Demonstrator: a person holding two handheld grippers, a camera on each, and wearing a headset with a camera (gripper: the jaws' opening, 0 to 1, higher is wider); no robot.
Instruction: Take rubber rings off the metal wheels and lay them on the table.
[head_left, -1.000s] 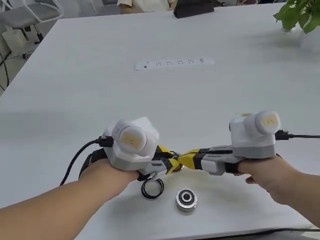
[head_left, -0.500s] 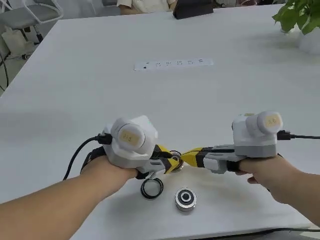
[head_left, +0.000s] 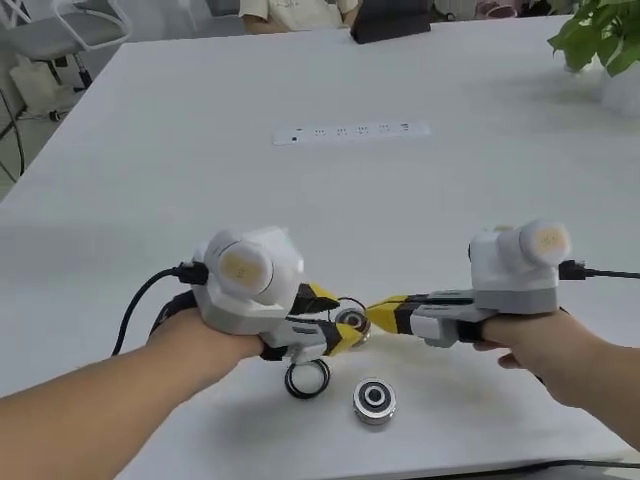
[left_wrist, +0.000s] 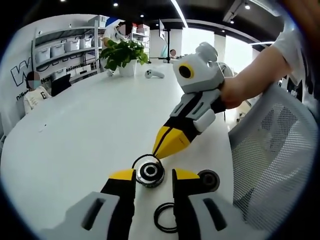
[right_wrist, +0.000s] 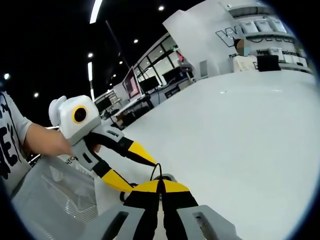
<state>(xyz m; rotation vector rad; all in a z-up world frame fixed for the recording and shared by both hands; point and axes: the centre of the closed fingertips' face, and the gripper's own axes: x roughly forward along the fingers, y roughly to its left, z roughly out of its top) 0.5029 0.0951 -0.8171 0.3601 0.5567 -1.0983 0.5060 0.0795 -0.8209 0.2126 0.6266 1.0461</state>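
Observation:
My left gripper (head_left: 340, 316) is shut on a small metal wheel (head_left: 352, 322), held just above the white table (head_left: 400, 210). The same wheel (left_wrist: 150, 172) sits between the yellow jaws in the left gripper view. My right gripper (head_left: 372, 315) meets it from the right, shut on a thin black rubber ring (left_wrist: 136, 161) that loops up off the wheel. That ring (right_wrist: 155, 170) rises from the closed tips (right_wrist: 161, 183) in the right gripper view. A loose black ring (head_left: 307, 378) lies flat below the left gripper. A second wheel (head_left: 374, 399) with its black ring on stands beside it.
A white power strip (head_left: 352, 130) lies across the table's middle. A potted plant (head_left: 600, 30) stands at the far right corner, and a dark object (head_left: 390, 20) at the far edge. A chair (head_left: 60, 30) is beyond the table's left. The front edge runs just below the second wheel.
The left gripper has rolled, so its yellow jaws now show around the wheel. The right gripper has drawn slightly right, and the ring now loops up off the wheel. The head camera shifted slightly.

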